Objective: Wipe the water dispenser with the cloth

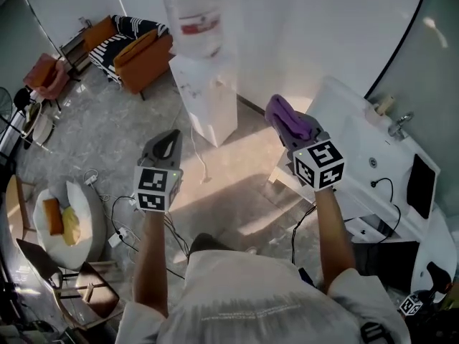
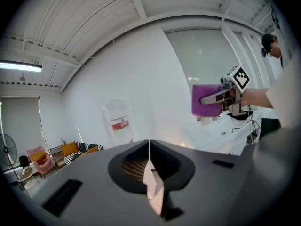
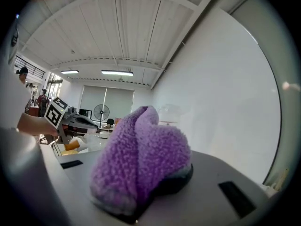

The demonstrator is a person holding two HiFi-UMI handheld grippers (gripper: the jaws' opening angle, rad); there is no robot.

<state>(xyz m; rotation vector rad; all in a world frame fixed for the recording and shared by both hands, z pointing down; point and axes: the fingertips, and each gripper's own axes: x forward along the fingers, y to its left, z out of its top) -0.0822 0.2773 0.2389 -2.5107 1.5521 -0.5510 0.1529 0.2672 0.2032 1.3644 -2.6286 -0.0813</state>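
The right gripper [image 1: 292, 129] is holding the purple cloth [image 1: 278, 111] up in the air, its fingers clamped on the bunched fabric. The left gripper [image 1: 169, 137] is hovering level with it, fingers pressed together on nothing. The 2 grippers are pointing toward the white dispenser [image 1: 209, 95], which is standing against the wall with a clear bottle [image 1: 193, 16] on top, well apart from the cloth. A white worktop [image 1: 358, 142] is standing at the right.
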